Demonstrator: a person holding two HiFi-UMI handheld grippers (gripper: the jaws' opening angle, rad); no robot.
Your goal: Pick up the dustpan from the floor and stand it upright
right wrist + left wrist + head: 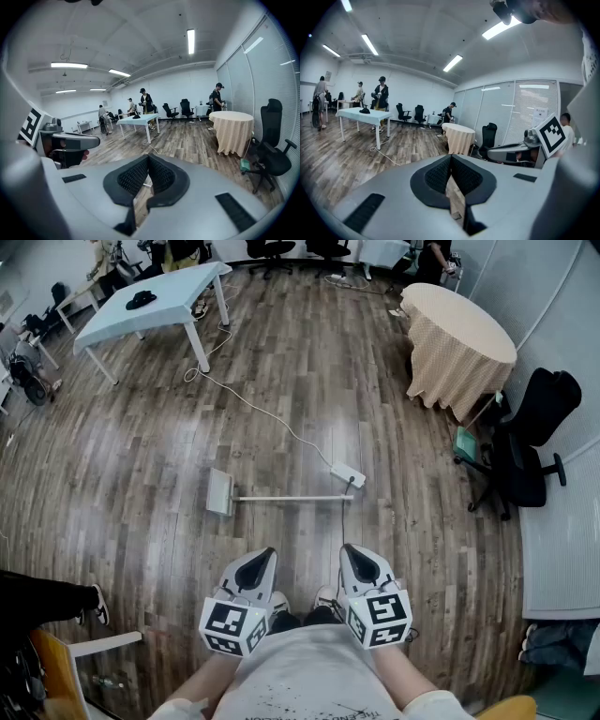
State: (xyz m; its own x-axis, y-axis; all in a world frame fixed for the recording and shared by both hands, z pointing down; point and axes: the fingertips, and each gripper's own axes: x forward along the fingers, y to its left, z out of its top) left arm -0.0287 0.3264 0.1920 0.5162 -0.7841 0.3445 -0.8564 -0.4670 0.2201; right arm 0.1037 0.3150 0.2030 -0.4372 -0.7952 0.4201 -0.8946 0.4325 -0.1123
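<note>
1. The dustpan (219, 491) lies flat on the wood floor (141, 456). Its pan end is to the left and its long thin handle (291, 498) runs right. It is not yet touched.
2. The left gripper (265, 556) and right gripper (350, 552) are both held short of the dustpan, on the person's side of it. Each has its jaws pressed together with nothing between them.
3. Step in hand, by my judgement: the reach. The jaws must spread before descent. Take the handle near mid-length, across its axis, then swing the free end up so the pan bears on the floor.
4. Hazard: a power strip (348, 474) sits just beside the handle's right end, and its cable (272, 418) trails away beyond the dustpan. Whether it touches the handle cannot be told. Grip left of that end.
5. Room: there is bare floor left of and beyond the pan. The cloth-covered round table (459, 343) and office chair (525, 446) stand well apart to the right.
</note>
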